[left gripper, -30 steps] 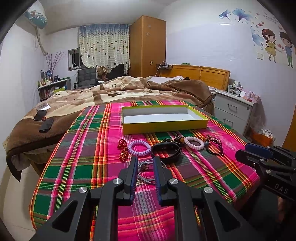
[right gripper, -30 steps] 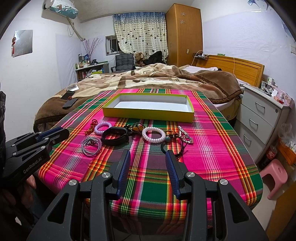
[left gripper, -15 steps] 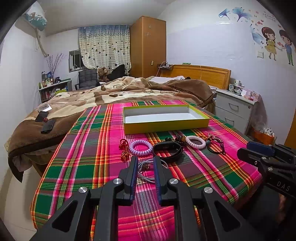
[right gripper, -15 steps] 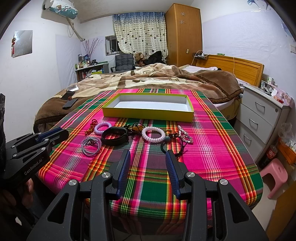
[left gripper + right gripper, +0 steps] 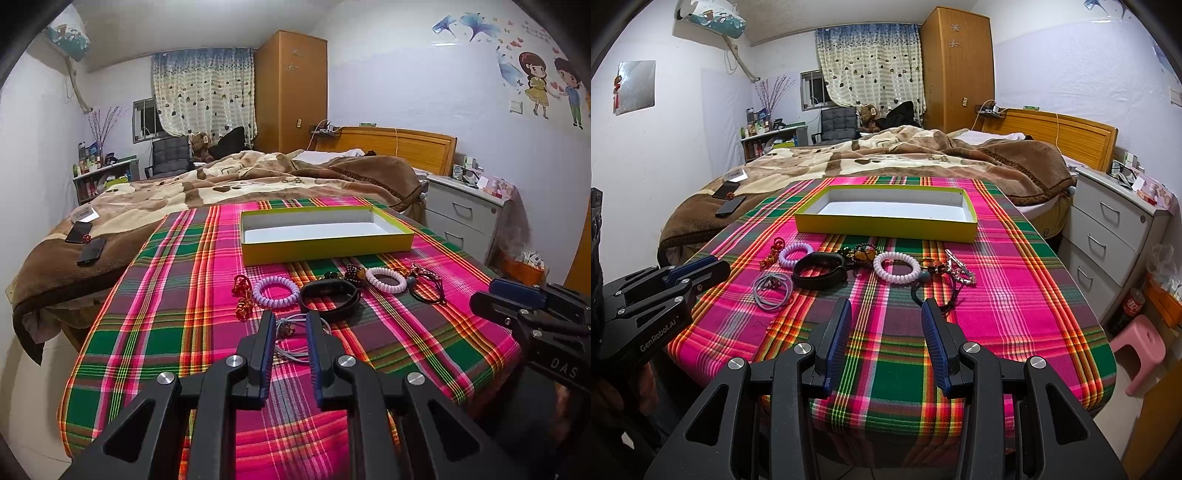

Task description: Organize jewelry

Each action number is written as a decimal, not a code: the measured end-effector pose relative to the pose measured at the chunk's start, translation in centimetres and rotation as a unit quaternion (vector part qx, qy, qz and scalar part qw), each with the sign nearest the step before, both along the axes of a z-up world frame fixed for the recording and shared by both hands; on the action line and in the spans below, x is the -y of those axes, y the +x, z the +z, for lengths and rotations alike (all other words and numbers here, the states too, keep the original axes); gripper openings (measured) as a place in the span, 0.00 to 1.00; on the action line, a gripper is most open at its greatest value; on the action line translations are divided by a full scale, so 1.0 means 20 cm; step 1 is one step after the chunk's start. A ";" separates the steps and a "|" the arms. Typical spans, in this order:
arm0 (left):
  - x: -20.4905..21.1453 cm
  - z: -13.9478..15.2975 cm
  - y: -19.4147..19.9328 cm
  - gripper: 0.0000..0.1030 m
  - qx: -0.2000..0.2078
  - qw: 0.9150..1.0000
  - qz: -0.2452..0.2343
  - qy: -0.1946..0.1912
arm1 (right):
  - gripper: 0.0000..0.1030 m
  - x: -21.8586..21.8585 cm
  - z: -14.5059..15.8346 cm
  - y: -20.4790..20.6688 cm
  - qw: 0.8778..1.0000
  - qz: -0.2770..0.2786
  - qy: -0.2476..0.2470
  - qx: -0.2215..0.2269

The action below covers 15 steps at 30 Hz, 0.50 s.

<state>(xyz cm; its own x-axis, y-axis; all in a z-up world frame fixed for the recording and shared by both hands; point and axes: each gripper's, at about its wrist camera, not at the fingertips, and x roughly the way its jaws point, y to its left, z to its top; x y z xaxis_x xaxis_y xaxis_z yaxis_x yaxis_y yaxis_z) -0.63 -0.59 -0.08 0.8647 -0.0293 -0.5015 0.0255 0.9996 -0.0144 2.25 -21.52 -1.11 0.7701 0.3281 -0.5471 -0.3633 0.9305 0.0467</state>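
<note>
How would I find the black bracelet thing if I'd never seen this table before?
Start at the yellow box on the plaid tablecloth. Just in front of it lies a row of jewelry, and the black band sits between two pale coiled hair ties. It is the only wide, smooth, all-black loop there.

The left gripper [image 5: 291, 320] hovers with its jaws narrowly parted above grey hair ties [image 5: 295, 334] near the plaid cloth's [image 5: 166, 314] front edge. A yellow tray [image 5: 325, 249] sits toward the far edge; bracelets line up between.
</note>
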 end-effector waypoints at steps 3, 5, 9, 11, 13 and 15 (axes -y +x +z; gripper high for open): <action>0.00 0.00 0.00 0.16 0.000 1.000 -0.002 0.000 | 0.39 0.00 0.00 0.00 1.000 0.000 0.000 0.001; 0.00 0.00 0.00 0.16 -0.001 1.000 -0.002 0.000 | 0.39 0.00 0.00 0.00 1.000 0.000 0.000 0.000; 0.01 0.00 0.01 0.16 -0.003 1.000 -0.004 -0.001 | 0.39 0.00 0.00 0.00 1.000 0.000 0.000 0.000; 0.01 0.00 0.01 0.16 -0.004 1.000 -0.005 0.000 | 0.39 0.00 -0.01 0.00 1.000 0.000 0.000 0.000; 0.00 -0.01 0.01 0.16 -0.005 1.000 -0.005 -0.001 | 0.39 0.00 -0.01 0.01 1.000 0.000 0.001 0.000; 0.00 -0.01 0.02 0.16 -0.007 1.000 -0.005 -0.002 | 0.39 0.01 0.00 0.01 1.000 0.000 0.001 -0.001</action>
<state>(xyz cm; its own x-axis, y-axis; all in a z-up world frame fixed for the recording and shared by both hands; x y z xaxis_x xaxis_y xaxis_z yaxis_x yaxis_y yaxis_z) -0.33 -0.65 -0.23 0.8575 -0.0401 -0.5130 0.0356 0.9992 -0.0186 2.36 -21.67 -1.09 0.7689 0.3292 -0.5481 -0.3633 0.9304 0.0491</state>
